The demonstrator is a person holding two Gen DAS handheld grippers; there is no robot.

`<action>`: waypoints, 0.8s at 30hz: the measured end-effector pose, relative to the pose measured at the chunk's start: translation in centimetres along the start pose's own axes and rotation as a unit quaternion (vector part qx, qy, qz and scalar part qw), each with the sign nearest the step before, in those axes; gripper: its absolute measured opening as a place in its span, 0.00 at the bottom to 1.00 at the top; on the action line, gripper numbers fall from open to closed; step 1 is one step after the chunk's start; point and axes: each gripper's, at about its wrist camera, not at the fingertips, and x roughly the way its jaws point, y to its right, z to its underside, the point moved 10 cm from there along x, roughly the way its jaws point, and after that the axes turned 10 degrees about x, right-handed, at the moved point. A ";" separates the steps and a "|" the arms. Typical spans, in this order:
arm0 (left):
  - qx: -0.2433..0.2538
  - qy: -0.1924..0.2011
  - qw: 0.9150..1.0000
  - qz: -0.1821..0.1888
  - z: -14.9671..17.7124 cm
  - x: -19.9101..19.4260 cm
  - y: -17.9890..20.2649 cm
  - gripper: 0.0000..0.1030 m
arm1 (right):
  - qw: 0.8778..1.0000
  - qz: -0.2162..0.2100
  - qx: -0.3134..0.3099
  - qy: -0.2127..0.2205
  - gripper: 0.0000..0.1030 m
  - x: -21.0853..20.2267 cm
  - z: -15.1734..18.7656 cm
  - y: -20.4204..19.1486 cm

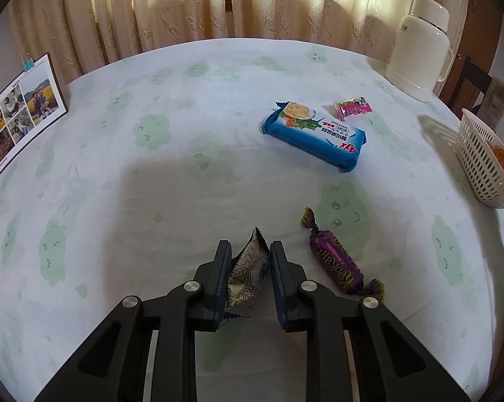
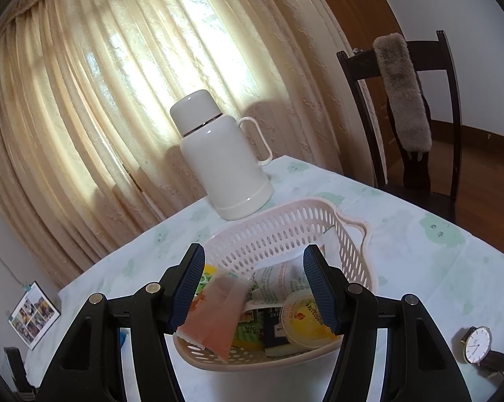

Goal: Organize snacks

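Foil-wrapped snack (image 1: 248,268) sits low centre, pinched by our left gripper (image 1: 248,251). We lift straight — keeping the squeeze — toward the basket (image 1: 480,164) at right edge. Right gripper (image 2: 253,284) hovers spread over it, holding nothing.

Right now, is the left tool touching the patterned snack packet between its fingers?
Touching. The left wrist view shows the left tool shut on the patterned snack packet, both blue pads pressed against its sides.

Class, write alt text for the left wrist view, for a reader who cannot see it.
The left claw is shut on a small patterned snack packet over a tablecloth. A purple candy lies beside it; farther off lie a blue cracker pack, a pink sweet and a white basket.
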 end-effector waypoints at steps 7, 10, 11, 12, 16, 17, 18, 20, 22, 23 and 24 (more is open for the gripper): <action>0.004 0.028 1.000 -0.002 -2.5 -2.3 1.0 0.20 | 1.000 -0.005 0.012 0.018 0.60 -0.9 -0.7 0.5; 0.024 0.047 0.999 0.004 -4.6 -3.5 3.0 0.20 | 0.999 0.001 0.016 0.040 0.60 -1.5 -1.5 0.7; 0.031 0.052 0.998 0.007 -5.2 -3.9 3.8 0.20 | 0.999 0.002 0.017 0.045 0.60 -1.7 -1.8 0.8; 0.041 0.057 0.997 0.011 -6.1 -4.1 5.0 0.20 | 0.999 0.003 0.019 0.051 0.60 -1.9 -2.0 0.9; 0.077 0.068 0.994 0.031 -8.6 -4.6 9.3 0.20 | 0.998 0.004 0.038 0.058 0.60 -2.3 -2.7 1.7; 0.084 0.071 0.993 0.036 -9.2 -4.7 10.3 0.20 | 0.997 0.004 0.042 0.059 0.60 -2.4 -2.9 2.0; 0.094 0.076 0.992 0.045 -9.9 -4.9 11.6 0.20 | 0.997 0.005 0.047 0.061 0.60 -2.5 -3.1 2.2; 0.110 0.084 0.989 0.060 -11.3 -5.0 14.1 0.20 | 0.997 0.005 0.055 0.062 0.60 -2.5 -3.3 2.6; 0.123 0.090 0.986 0.073 -12.4 -5.1 16.1 0.20 | 0.997 0.004 0.058 0.060 0.60 -2.5 -3.3 2.7; 0.128 0.093 0.984 0.080 -12.9 -5.1 17.1 0.20 | 0.996 0.004 0.059 0.060 0.60 -2.4 -3.4 2.7; 0.134 0.095 0.982 0.090 -13.7 -5.1 18.4 0.20 | 0.996 0.004 0.058 0.061 0.60 -2.5 -3.4 2.7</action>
